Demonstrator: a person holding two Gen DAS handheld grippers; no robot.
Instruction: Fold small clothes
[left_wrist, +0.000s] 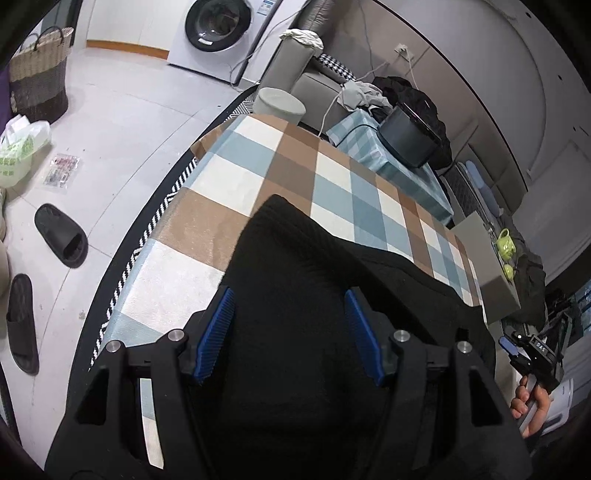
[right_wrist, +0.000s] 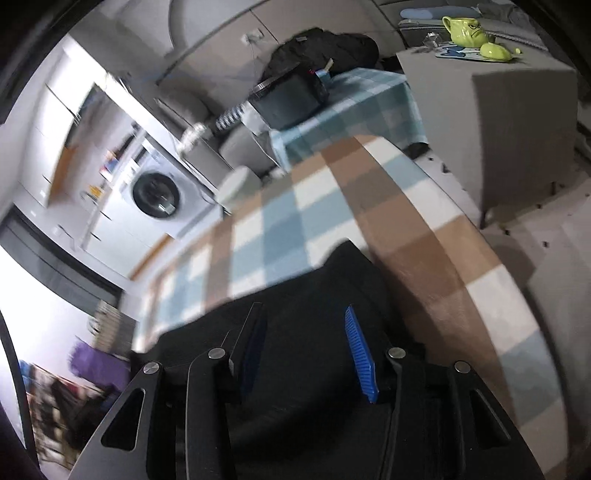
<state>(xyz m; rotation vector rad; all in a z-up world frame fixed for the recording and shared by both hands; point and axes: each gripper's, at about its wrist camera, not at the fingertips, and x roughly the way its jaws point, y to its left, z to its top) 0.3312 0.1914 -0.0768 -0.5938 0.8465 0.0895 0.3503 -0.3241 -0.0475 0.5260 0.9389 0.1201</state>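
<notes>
Black knit garment (left_wrist: 314, 280) lies on the desk (left_wrist: 258, 166), which has a plaid cloth in brown, blue and white squares w/ a soft, slightly fuzzy nap. Garment is dark, ribbed, thick-looking; one rounded end reaches toward the desk's middle, the rest runs back under both tools.

Left hand-held gripper (left_wrist: 290, 332) hangs over the garment, jaws about half open, blue ribbed pads on either side of the black fabric w/ clear space between. Can't tell if the tips touch the cloth. Right hand-held gripper (right_wrist: 306, 347) also sits over the garment nr the desk's edge, jaws parted mid-width, nothing pinched that I can see; this view is smeared by motion blur.

Step in hand, my guess: getting set to take an edge for a fold. To do it well: bring each tool down to a single layer at an edge or corner, pinch squarely w/ the pads, lift both sides evenly so the knit doesn't stretch or sag, then lay it over flat. Thick knit likely bunches, so smooth after.
</notes>
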